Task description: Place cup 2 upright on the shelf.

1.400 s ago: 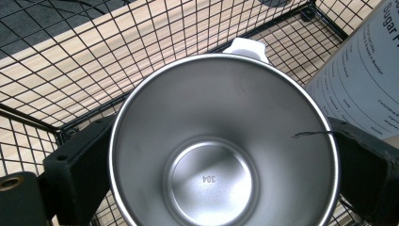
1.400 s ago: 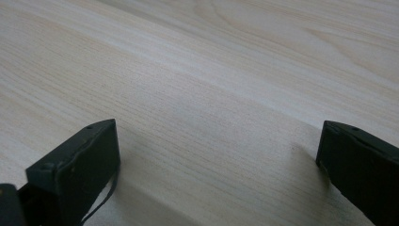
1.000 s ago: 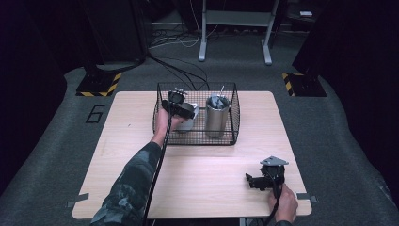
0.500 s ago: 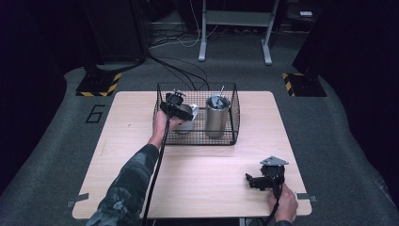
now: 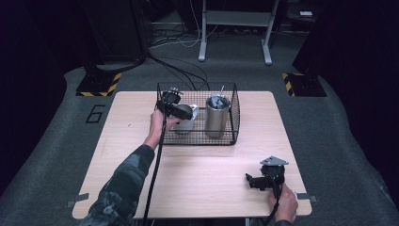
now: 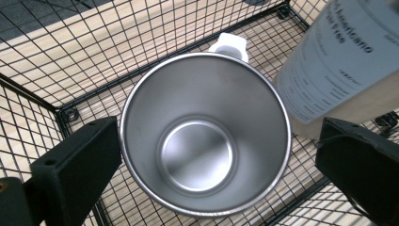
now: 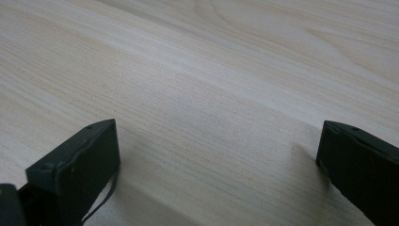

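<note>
Inside the wire basket (image 5: pixel 233 115) on the counter (image 5: pixel 211 169), the steel mug (image 6: pixel 204 141) stands upright just beside a taller tumbler (image 5: pixel 217 115); the left gripper (image 6: pixel 207 150) hovers above it, jaws apart on either side of its rim. Near the counter's front edge, the right gripper (image 5: pixel 256 181) rests with jaws spread

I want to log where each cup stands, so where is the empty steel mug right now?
In the high view the steel mug stands inside the wire basket, in its left half, beside the taller tumbler. The left claw hangs open just above it.
</note>
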Demonstrator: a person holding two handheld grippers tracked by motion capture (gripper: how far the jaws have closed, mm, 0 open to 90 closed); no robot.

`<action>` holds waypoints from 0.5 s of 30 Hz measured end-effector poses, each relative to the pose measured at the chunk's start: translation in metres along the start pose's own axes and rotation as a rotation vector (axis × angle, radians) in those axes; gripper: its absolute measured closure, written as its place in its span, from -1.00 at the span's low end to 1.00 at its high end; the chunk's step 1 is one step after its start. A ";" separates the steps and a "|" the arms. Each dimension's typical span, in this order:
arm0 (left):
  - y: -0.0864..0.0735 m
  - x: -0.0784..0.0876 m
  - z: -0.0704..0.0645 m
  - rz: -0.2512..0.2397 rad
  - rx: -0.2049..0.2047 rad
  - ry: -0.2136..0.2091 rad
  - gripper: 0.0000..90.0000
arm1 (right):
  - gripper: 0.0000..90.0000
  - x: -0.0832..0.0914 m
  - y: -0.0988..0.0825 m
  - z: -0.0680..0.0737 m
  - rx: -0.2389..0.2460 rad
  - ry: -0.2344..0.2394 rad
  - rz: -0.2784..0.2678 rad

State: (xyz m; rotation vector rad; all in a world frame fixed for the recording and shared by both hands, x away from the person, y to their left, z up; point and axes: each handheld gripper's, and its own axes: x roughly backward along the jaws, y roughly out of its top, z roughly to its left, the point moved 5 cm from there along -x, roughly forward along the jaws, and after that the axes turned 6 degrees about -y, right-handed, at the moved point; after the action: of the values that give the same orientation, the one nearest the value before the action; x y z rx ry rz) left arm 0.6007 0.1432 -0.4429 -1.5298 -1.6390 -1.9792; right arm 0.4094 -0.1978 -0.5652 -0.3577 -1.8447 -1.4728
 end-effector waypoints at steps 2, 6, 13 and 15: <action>0.001 0.003 -0.003 -0.010 0.002 -0.009 -0.98 | -1.00 0.000 0.000 0.000 -0.001 0.000 0.000; 0.002 0.015 -0.009 -0.035 -0.016 -0.027 -1.00 | -1.00 0.000 0.000 0.000 0.004 0.001 0.001; 0.001 0.037 -0.018 -0.070 -0.036 -0.063 -1.00 | -1.00 0.000 0.000 0.000 -0.001 0.000 0.001; 0.001 0.043 -0.022 -0.078 -0.050 -0.064 -1.00 | -1.00 0.000 0.000 0.000 0.002 0.000 0.000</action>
State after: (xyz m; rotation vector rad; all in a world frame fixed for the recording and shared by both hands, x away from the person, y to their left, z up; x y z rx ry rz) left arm 0.5681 0.1455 -0.4071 -1.5853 -1.7111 -2.0456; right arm 0.4093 -0.1979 -0.5652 -0.3568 -1.8456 -1.4707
